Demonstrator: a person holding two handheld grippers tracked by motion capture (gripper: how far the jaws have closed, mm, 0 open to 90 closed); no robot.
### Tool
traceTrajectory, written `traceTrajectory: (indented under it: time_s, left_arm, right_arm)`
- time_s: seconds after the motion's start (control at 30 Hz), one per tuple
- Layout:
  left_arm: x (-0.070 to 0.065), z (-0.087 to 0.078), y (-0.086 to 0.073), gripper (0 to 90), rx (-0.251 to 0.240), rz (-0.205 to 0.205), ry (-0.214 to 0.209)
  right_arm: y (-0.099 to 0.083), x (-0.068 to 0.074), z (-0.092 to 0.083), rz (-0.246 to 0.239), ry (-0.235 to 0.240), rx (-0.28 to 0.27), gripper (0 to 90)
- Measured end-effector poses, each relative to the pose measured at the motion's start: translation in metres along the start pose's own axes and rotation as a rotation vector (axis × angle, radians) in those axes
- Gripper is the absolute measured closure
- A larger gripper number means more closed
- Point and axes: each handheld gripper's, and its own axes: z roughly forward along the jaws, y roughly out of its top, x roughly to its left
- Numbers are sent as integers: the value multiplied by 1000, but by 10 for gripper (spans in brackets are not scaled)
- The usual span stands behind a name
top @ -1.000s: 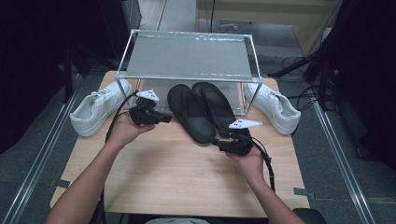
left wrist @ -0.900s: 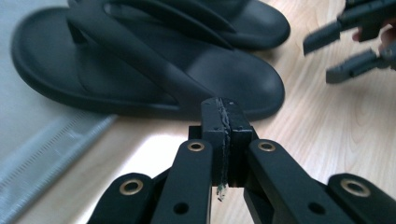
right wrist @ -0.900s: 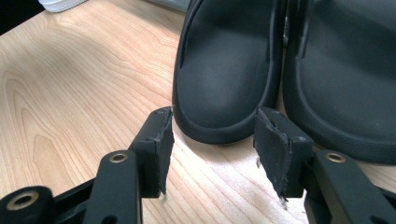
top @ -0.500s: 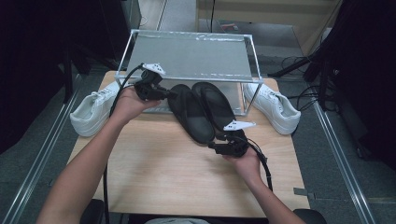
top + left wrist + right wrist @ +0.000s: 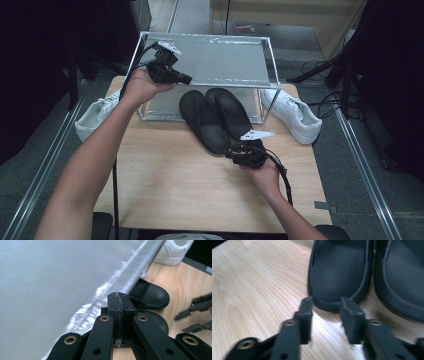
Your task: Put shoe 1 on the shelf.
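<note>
On the far left of the wooden table (image 5: pixel 165 185), a white sneaker (image 5: pixel 95 117) lies at the table's edge, partly behind the person's left forearm. Above it, the left hand (image 5: pixel 140 87) holds the left gripper (image 5: pixel 186 79) raised over the front left corner of the clear-topped metal rack (image 5: pixel 220 60), pointing to the right across the shelf. Its jaws are pressed together with nothing between them; in the left gripper view the two black pads meet in a thin seam just over the frosted shelf's front rail.

In the middle of the table lie two black slippers side by side, their toes tucked under the rack and their heels pointing toward the person. The left slipper (image 5: pixel 202 122) reaches closer to the person than the right slipper (image 5: pixel 231 114), and the two touch along their inner edges.

At the heel of the left slipper sits the right gripper (image 5: pixel 231 154), held low over the table by the right hand (image 5: pixel 262 172). Its jaws have just been closing and stand apart on either side of the slipper's heel rim; in the right gripper view the heel edge sits at the tips of the two pads, which do not yet press on it.

On the far right, a second white sneaker (image 5: pixel 290 112) rests beside the rack's right leg, toe pointing toward the table's right edge.
</note>
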Motion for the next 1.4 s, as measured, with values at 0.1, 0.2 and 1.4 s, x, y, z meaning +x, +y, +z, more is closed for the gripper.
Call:
traceTrajectory:
  time_s: [0.1, 0.2, 1.4]
  left_arm:
    - [9, 4, 1, 900, 7, -21, 3]
    - [13, 6, 0, 900, 11, -21, -1]
    - [17, 11, -6, 900, -14, -16, 12]
  right_arm:
    - [-2, -2, 1, -11, -1, -5, 802]
    - [-5, -4, 8, -9, -8, 30, 873]
    - [16, 4, 54, -63, -11, 45, 891]
